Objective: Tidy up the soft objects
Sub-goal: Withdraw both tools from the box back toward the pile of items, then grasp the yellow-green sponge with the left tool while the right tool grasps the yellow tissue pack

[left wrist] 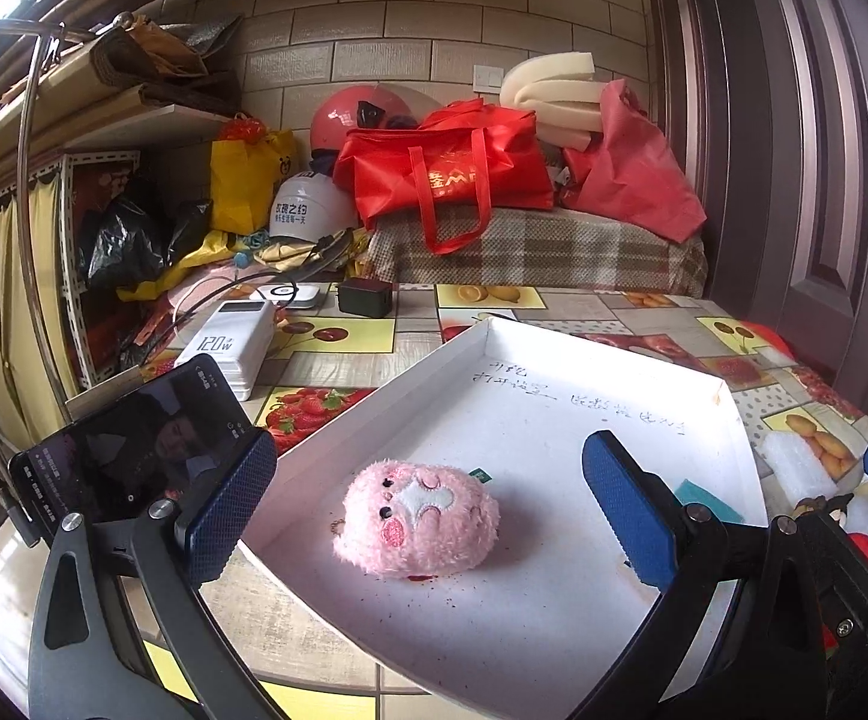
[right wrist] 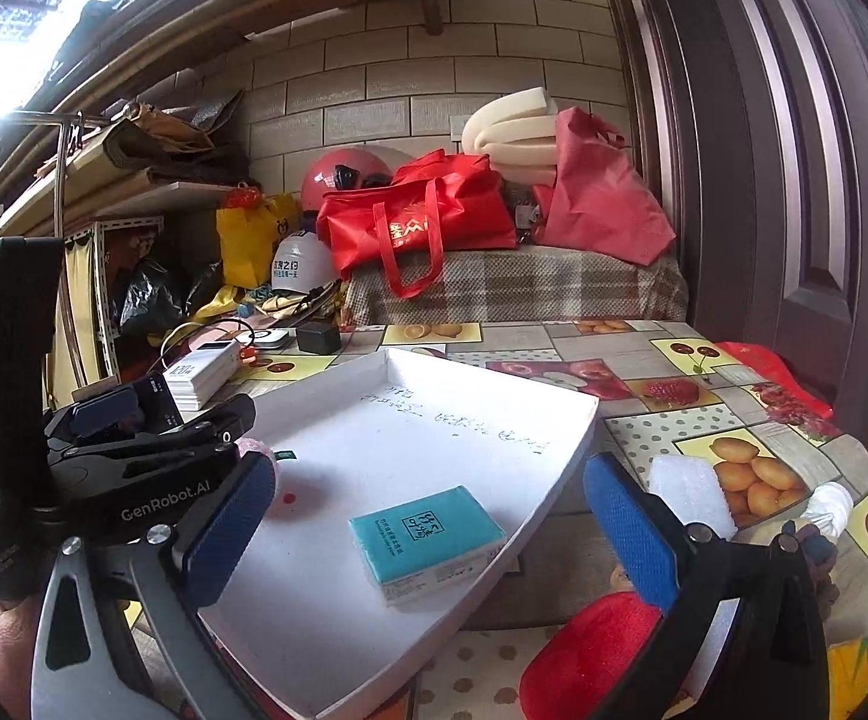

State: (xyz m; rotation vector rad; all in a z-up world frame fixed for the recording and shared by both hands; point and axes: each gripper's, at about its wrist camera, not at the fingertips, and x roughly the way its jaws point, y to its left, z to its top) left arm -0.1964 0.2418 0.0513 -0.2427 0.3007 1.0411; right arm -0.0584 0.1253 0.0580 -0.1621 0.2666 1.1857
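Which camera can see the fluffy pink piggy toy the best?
The left wrist view. There the pink plush sits whole in the white tray, face showing, between the open left claw's fingers. The right wrist view shows only a pink sliver behind the left claw.

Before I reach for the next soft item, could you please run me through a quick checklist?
1. Left tool open, holding nothing: ok.
2. Right tool open, holding nothing: ok.
3. Pink plush toy inside white tray: ok.
4. Teal tissue pack inside tray: ok.
5. Red plush item in tray: not ok, it lies outside on the table.
6. White foam piece in tray: not ok, outside it.
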